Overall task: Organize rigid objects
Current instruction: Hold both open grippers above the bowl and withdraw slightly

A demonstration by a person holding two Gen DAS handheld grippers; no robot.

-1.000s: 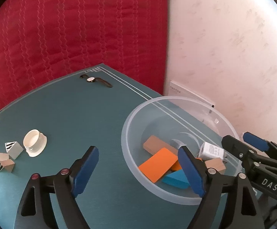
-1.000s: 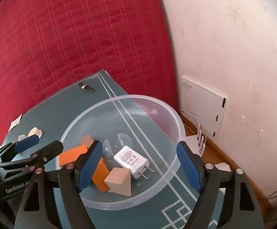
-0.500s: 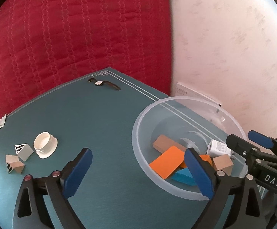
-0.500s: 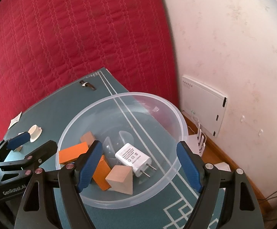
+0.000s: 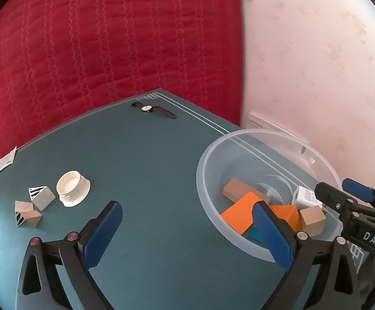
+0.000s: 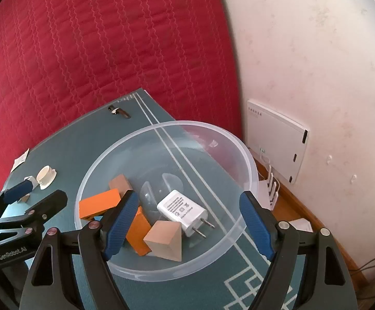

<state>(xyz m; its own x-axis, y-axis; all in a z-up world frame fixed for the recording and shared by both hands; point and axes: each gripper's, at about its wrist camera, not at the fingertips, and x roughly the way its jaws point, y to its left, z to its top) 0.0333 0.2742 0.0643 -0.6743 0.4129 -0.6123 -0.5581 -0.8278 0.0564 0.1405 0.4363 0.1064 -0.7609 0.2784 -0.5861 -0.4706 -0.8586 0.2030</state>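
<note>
Since a second ago our left gripper point(image 5: 185, 232) has swung leftward away from the bowl point(image 5: 205, 160), so the bowl now sits further right in its view and the loose pieces on the mat have come closer to centre. In the left wrist view its fingers stand wide apart and empty above the bare mat point(image 5: 141, 160); well to the left of the bowl lie the white cap point(image 5: 73, 189), just beside it the striped wedge point(image 5: 41, 196), and beyond that a wooden wedge point(image 5: 27, 214), while the watch point(image 5: 153, 109) lies far behind the bowl near the mat's corner. We judge the small wedges risky: they touch or nearly touch, so a wide closing could catch two, or nudge one off the mat's near edge. In the right wrist view our right gripper point(image 6: 190, 226) hangs over the bowl point(image 6: 249, 170), fingers apart and holding nothing; inside the bowl rest the charger point(image 6: 181, 208), a wooden block point(image 6: 165, 240) and orange blocks point(image 6: 99, 202). The bowl is light and sits close to the mat's right edge, so a finger dropping onto its rim could tip or slide it.
</note>
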